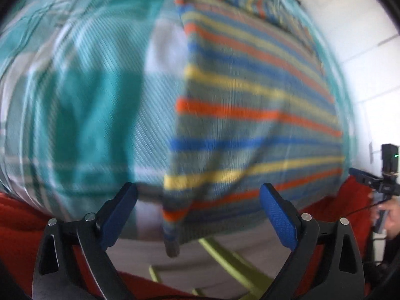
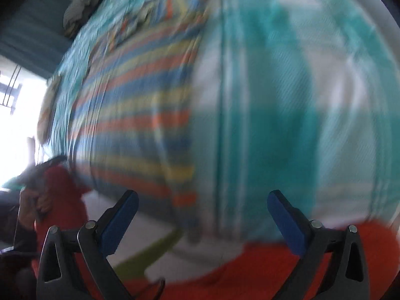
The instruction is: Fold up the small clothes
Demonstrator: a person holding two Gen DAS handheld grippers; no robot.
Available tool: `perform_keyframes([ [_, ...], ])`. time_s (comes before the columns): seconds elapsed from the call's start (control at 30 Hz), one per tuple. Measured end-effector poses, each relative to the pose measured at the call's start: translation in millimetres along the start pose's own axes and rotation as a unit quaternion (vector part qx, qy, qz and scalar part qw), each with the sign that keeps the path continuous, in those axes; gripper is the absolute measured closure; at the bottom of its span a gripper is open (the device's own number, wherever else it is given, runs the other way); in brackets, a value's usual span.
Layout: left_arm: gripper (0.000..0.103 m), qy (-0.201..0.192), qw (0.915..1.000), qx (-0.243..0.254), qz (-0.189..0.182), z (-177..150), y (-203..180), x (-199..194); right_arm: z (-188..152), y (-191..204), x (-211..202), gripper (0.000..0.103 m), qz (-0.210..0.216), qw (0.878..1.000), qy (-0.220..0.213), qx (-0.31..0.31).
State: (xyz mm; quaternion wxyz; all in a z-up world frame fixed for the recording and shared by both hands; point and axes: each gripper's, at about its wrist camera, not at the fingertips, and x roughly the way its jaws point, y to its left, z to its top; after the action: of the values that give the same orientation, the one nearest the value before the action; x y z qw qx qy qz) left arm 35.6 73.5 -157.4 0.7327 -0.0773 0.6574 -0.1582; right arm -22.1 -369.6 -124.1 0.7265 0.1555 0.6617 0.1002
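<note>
A striped garment (image 1: pixel 250 115), grey-blue with orange, yellow and blue bands, lies spread on a teal and white checked bedsheet (image 1: pixel 82 105). Its near left corner hangs over the bed's edge. My left gripper (image 1: pixel 200 195) hovers above that corner, open, with nothing between its blue pads (image 1: pixel 277 215). In the right wrist view the same garment (image 2: pixel 140 115) lies at left on the sheet (image 2: pixel 287 115). My right gripper (image 2: pixel 202 200) is open and empty over the garment's near right edge. Both views are motion-blurred.
A person's red clothing (image 1: pixel 20 225) fills the bottom of both views. The other gripper and the hand holding it (image 1: pixel 385 187) show at the far right of the left wrist view. A grey floor with a green strip (image 1: pixel 225 260) lies below the bed's edge. A white wall (image 1: pixel 367 50) stands at right.
</note>
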Motion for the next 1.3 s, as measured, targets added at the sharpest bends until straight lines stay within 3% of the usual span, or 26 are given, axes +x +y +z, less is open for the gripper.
perform_keyframes([
  [0.13,0.008,0.032,0.998,0.02,0.051,-12.6,-16.3,14.7,-15.7,20.2,31.8,0.025,0.007,0.999,0.045,-0.002],
  [0.2,0.024,0.069,0.995,0.026,0.068,-18.4,-19.6,25.4,-13.5,29.2,45.0,0.036,0.021,0.998,0.056,0.0],
  [0.23,0.045,0.083,0.9933,0.027,0.076,-20.9,-20.0,29.6,-12.9,30.4,48.8,0.057,0.022,0.998,0.059,0.001],
  [0.27,0.06,0.092,0.9928,0.02,0.073,-22.7,-18.8,31.8,-9.9,31.6,51.7,0.091,0.022,0.998,0.061,0.002],
  [0.3,0.095,0.098,0.9938,0.006,0.052,-23.7,-15.9,31.3,-7.9,32.7,53.0,0.096,0.023,0.998,0.061,0.003],
  [0.33,0.098,0.099,0.9946,-0.007,0.03,-24.6,-13.8,29.1,-6.4,33.0,51.6,0.096,0.029,0.998,0.059,0.006],
  [0.4,0.099,0.085,0.9962,-0.015,0.012,-24.0,-11.6,15.7,-3.8,35.6,41.2,0.096,0.041,0.998,0.049,0.002],
  [0.53,0.099,0.038,0.9941,-0.053,-0.086,-7.9,-8.5,-26.4,1.7,39.0,16.2,0.096,0.087,0.996,0.023,0.011],
  [0.6,0.099,0.001,0.9896,-0.065,-0.128,19.0,-8.5,-52.9,15.5,38.4,-0.5,0.096,0.12,0.993,-0.004,0.019],
  [0.7,0.099,-0.045,0.9835,-0.072,-0.159,79.4,-9.2,-75.4,52.9,38.7,-23.2,0.096,0.158,0.986,-0.051,0.029],
  [0.93,0.097,-0.112,0.9833,-0.075,-0.122,268.6,-2.2,-55.3,225.6,17.0,-41.2,0.096,0.13,0.977,-0.166,0.034],
  [1.0,0.071,-0.136,0.978,-0.11,-0.113,306.5,15.0,-42.7,277.1,-3.4,-33.6,0.09,0.148,0.965,-0.204,0.07],
  [1.03,0.041,-0.143,0.9739,-0.138,-0.11,319.7,30.2,-34.7,297.6,-9.8,-25.7,0.077,0.159,0.957,-0.227,0.092],
  [1.07,0.031,-0.152,0.9692,-0.162,-0.106,323.6,38.5,-33.0,313.9,-17.1,-18.7,0.057,0.143,0.949,-0.255,0.115],
  [1.1,0.031,-0.161,0.9658,-0.174,-0.106,326.7,46.9,-35.0,318.6,-21.7,-15.0,0.052,0.117,0.945,-0.274,0.132],
  [1.2,0.031,-0.181,0.9641,-0.158,-0.113,318.7,49.4,-43.2,317.1,-20.6,-0.2,0.052,0.096,0.948,-0.27,0.141],
  [1.3,0.031,-0.174,0.9791,-0.083,-0.064,287.3,30.3,-43.3,295.1,-4.4,0.1,0.052,0.06,0.962,-0.258,0.067],
])
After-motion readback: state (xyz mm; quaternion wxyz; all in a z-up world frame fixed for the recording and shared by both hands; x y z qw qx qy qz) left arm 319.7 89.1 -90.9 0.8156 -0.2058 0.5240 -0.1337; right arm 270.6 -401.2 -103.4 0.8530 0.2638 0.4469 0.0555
